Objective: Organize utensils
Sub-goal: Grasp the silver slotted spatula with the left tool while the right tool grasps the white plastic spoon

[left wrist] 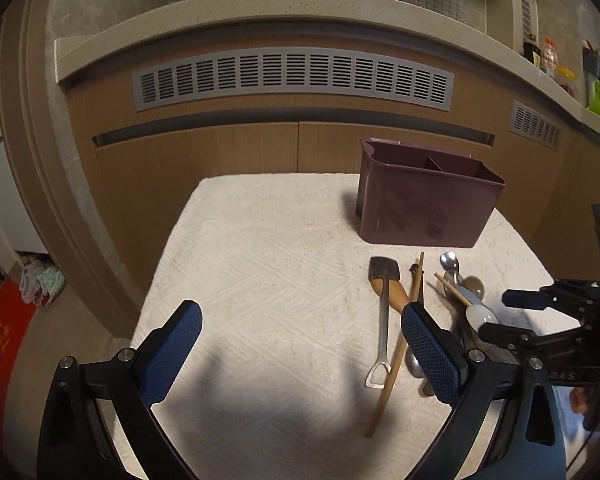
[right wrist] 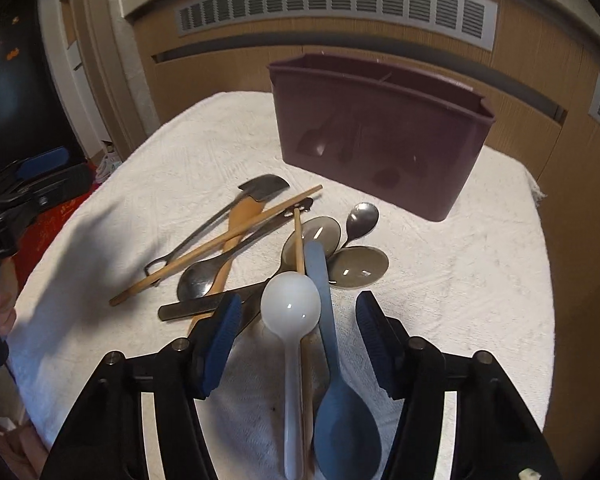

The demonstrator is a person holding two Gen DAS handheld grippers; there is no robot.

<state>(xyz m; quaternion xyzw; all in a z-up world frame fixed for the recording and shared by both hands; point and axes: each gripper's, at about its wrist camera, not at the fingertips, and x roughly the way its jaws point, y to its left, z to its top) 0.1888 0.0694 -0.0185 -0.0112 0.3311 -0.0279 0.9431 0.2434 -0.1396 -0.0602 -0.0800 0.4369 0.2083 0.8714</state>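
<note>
A dark purple utensil holder [left wrist: 428, 200] [right wrist: 380, 140] with two compartments stands on a white towel [left wrist: 268, 280] [right wrist: 460, 280]. A pile of utensils lies in front of it: a metal spatula [left wrist: 384, 280] [right wrist: 260, 190], wooden chopsticks [left wrist: 396, 352] [right wrist: 220, 248], metal spoons [right wrist: 362, 218], a white plastic spoon [right wrist: 290, 312] and a blue-grey spoon [right wrist: 340, 420]. My right gripper [right wrist: 298, 316] is open, its fingers either side of the white and blue-grey spoons. My left gripper [left wrist: 302, 328] is open and empty over bare towel, left of the pile.
Wooden cabinet doors [left wrist: 220, 160] with grey vents [left wrist: 292, 80] stand behind the towel under a speckled countertop [left wrist: 260, 12]. Bottles and bags [left wrist: 560, 68] sit on the counter at right. The towel's edges drop off on the left and right. The right gripper also shows in the left wrist view [left wrist: 512, 316].
</note>
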